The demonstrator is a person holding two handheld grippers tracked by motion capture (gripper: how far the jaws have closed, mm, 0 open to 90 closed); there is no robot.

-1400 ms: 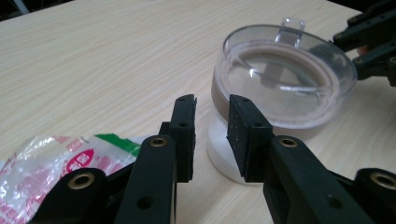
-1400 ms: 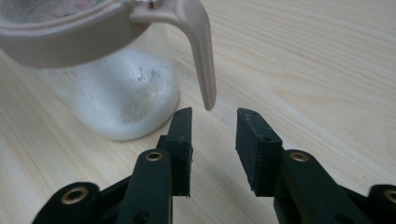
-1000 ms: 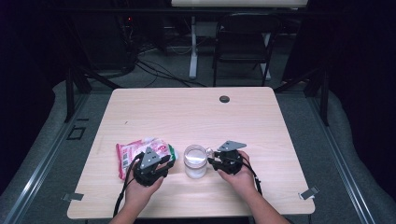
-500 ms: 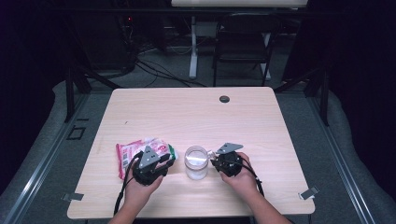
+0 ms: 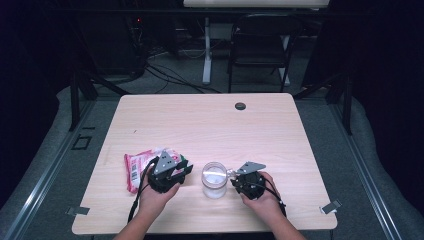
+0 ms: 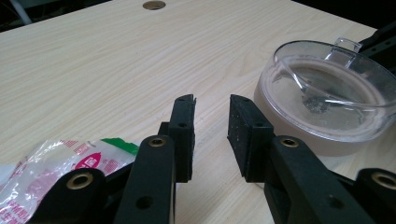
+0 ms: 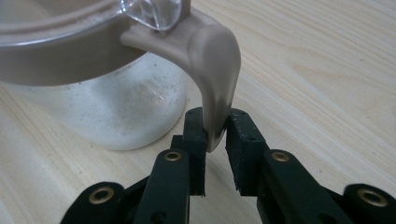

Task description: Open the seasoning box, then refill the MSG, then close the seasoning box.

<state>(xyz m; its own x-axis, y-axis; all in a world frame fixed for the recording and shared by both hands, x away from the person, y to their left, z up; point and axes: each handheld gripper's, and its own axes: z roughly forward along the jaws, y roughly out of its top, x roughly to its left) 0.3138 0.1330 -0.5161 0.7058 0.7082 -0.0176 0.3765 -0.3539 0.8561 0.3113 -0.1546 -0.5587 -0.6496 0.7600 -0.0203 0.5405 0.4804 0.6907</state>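
Jar [image 5: 215,180]: stands upright on the table [image 5: 210,125] near the person's edge, between the two grippers; clear glass body with a frosty white film inside, a beige collar and handle, and a clear lid [image 6: 327,88] with a pouring lip.
Handle [image 7: 215,60]: beige, curves down from the collar and ends in a free tip that hangs clear of the table.
Right gripper [image 7: 215,128]: jaws pressed on the lower tip of the handle, one pad on each side; the hold covers the very end of the tip, not its wider part.
Left gripper [image 6: 211,116]: jaws a little apart with nothing between them; held just beside the jar, not touching it.
Snack packet [image 5: 142,165]: pink, white and green wrapper, flat on the table under and beside the left gripper.
Risk, slip: the tapered, smooth tip could slide out of the pads if pulled upward, since so little of it is caught.
Risk, tip-over: a sideways pull at the handle would likely swing or topple the jar, because nothing steadies the far side.
Risk, lid: probably loose-fitting; a tilt could shift it.
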